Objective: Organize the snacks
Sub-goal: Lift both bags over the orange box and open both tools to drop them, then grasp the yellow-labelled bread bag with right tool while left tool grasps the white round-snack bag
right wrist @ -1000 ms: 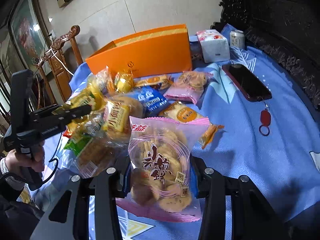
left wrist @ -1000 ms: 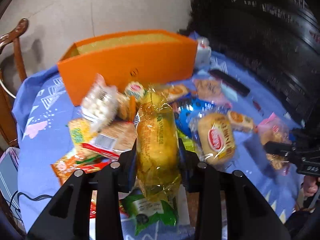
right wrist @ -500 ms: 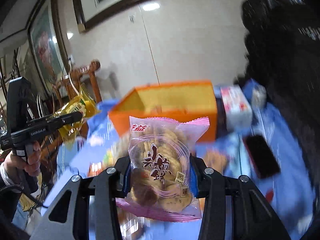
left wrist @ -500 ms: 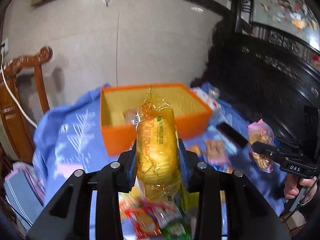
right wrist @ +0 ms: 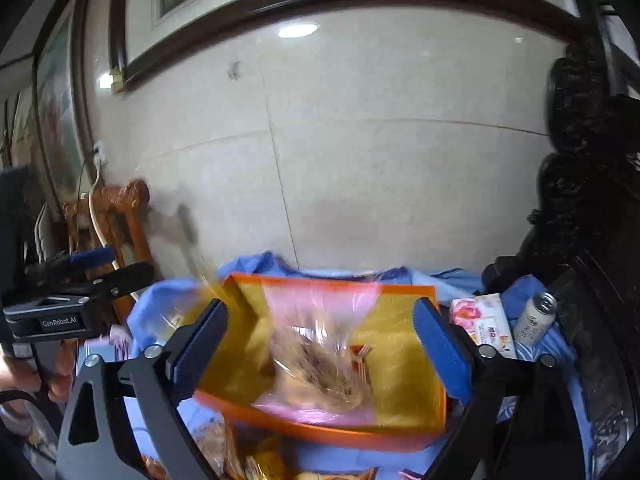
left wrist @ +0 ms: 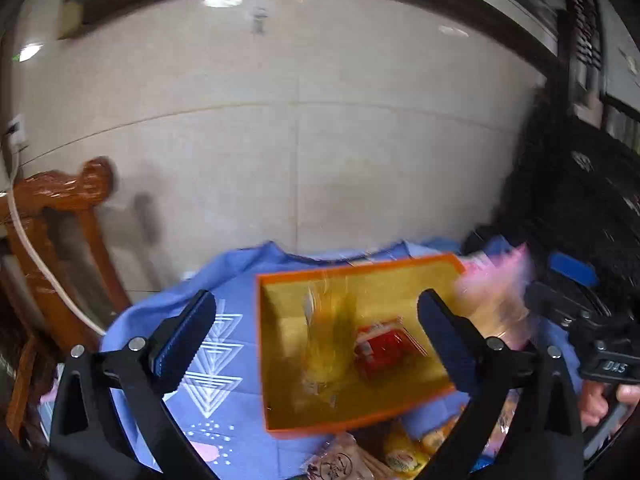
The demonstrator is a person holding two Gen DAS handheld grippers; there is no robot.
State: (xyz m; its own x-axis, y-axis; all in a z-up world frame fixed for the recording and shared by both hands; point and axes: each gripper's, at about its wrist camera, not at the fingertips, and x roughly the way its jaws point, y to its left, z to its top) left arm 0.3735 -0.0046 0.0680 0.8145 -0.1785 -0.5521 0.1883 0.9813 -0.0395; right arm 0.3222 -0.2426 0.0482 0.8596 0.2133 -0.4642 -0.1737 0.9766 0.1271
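Observation:
An orange box (left wrist: 280, 360) with a yellow inside stands open on the blue cloth; it also shows in the right wrist view (right wrist: 404, 392). My left gripper (left wrist: 316, 340) is open above it, and a blurred yellow bread packet (left wrist: 326, 344) drops inside beside a red packet (left wrist: 380, 350). My right gripper (right wrist: 320, 344) is open too, and a blurred pink biscuit bag (right wrist: 320, 356) falls into the box. The pink bag also shows at the box's right corner in the left wrist view (left wrist: 496, 300).
Loose snack packets (left wrist: 360, 460) lie on the blue tablecloth (left wrist: 216, 360) before the box. A tissue pack (right wrist: 488, 324) and a can (right wrist: 534, 318) stand right of it. A wooden chair (left wrist: 52, 240) is at the left, dark carved furniture (right wrist: 580, 200) at the right.
Both grippers have moved forward over the orange box and opened. The yellow bread packet and the pink biscuit bag have left the jaws and are falling into the box.

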